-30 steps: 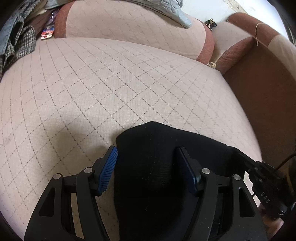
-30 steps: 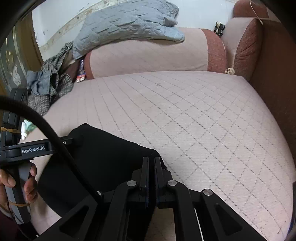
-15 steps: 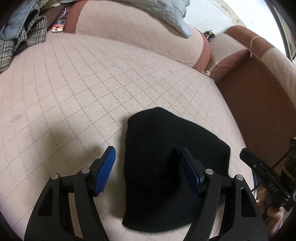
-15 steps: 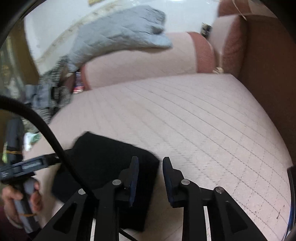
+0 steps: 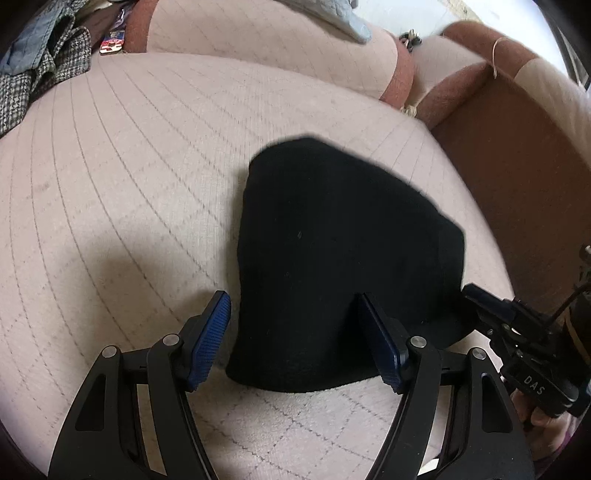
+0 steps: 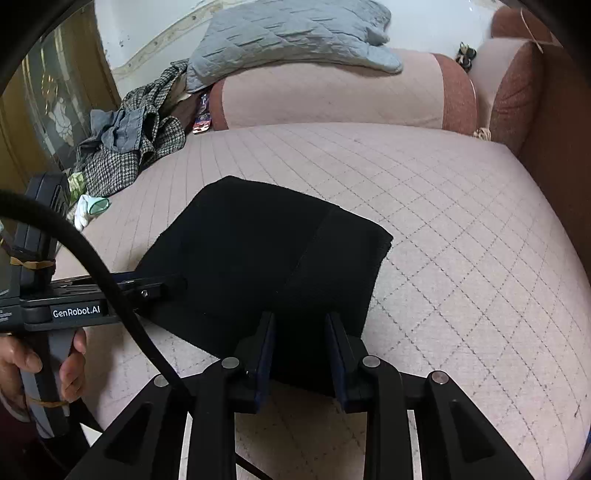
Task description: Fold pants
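Where quilted cushion (image 6: 461, 229) lies bare, black pants (image 5: 332, 258) folded compact; left tongs (image 5: 293, 334) wide apart, right tongs (image 6: 300, 345) slightly parted, both empty.

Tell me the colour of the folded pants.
Plain black pants, shown best in the right wrist view.

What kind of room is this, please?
Probably a living room or bedroom in a home. The black pants lie on a quilted pink sofa seat with a bolster cushion, a grey quilt and a heap of clothes behind.
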A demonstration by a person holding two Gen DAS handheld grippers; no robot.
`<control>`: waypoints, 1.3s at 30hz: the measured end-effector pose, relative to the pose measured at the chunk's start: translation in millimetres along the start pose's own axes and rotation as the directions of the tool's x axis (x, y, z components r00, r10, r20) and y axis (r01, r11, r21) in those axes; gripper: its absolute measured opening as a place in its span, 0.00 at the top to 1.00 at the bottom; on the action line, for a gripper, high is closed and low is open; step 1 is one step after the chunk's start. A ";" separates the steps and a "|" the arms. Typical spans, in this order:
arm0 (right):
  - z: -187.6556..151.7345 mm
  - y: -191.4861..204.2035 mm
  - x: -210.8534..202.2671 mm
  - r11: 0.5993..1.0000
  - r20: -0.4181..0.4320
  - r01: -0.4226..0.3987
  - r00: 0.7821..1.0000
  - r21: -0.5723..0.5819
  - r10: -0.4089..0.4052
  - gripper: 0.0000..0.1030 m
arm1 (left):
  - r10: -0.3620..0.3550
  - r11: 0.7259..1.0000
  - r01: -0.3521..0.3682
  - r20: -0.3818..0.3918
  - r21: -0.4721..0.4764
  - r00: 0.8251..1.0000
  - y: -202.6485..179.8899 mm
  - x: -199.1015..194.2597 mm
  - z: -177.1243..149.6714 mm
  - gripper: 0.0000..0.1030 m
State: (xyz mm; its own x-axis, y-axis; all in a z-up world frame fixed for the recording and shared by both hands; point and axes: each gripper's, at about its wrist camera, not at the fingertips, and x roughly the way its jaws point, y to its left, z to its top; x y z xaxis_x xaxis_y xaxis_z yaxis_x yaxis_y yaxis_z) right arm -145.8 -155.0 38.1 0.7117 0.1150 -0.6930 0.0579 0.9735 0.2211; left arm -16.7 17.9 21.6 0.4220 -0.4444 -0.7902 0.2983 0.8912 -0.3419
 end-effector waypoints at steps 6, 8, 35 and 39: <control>9.9 -37.2 1.1 0.979 0.038 -0.072 0.997 0.190 0.066 0.39 | -0.008 0.997 0.011 0.046 -0.071 0.999 21.2 -11.6 23.8 0.28; 9.4 -45.7 12.9 0.956 0.023 -0.136 0.991 0.260 0.134 0.39 | -0.024 0.997 0.025 0.020 -0.077 1.000 24.5 -1.4 28.4 0.24; 26.9 -27.6 21.4 0.964 0.119 -0.189 0.978 0.186 0.169 0.67 | -0.029 0.998 0.027 0.045 0.048 0.999 -11.0 10.1 32.4 0.50; 49.6 -13.4 17.9 0.967 0.143 -0.208 0.972 0.144 0.188 0.67 | -0.014 0.999 0.009 0.102 0.046 0.995 -5.1 -10.2 44.9 0.51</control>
State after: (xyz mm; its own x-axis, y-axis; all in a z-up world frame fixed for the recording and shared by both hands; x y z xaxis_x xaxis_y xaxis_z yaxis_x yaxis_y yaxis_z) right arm -99.2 -175.8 56.8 0.8024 0.2668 -0.5338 0.0085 0.8893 0.4572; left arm 15.9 13.7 54.3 0.5028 -0.4635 -0.7296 0.3413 0.8820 -0.3251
